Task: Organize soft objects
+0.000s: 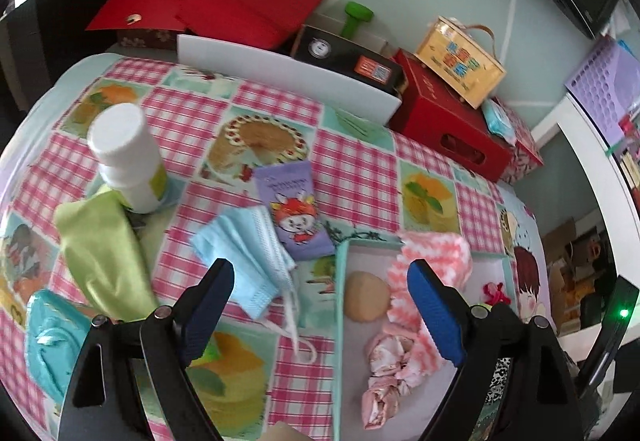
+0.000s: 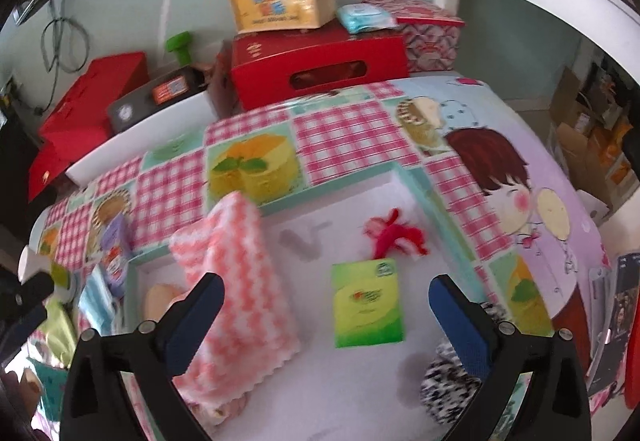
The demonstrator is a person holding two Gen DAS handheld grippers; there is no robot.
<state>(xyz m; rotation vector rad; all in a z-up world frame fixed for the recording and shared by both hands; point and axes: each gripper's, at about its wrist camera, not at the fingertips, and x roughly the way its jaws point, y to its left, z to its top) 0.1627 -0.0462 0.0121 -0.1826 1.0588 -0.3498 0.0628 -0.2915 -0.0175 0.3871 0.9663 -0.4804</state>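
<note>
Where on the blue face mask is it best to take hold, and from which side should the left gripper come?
Grip the folded pleated body of the blue face mask near its lower edge, coming down from above with the left gripper, whose jaws stand open. The mask lies flat and crumpled on the tablecloth, so a pinch of the bunched layers probably holds better than the thin white ear loop trailing below.

Pink-white cloth (image 2: 236, 281) draped over tray (image 2: 408, 177) rim; blue mask (image 1: 244, 257) on tablecloth.
</note>
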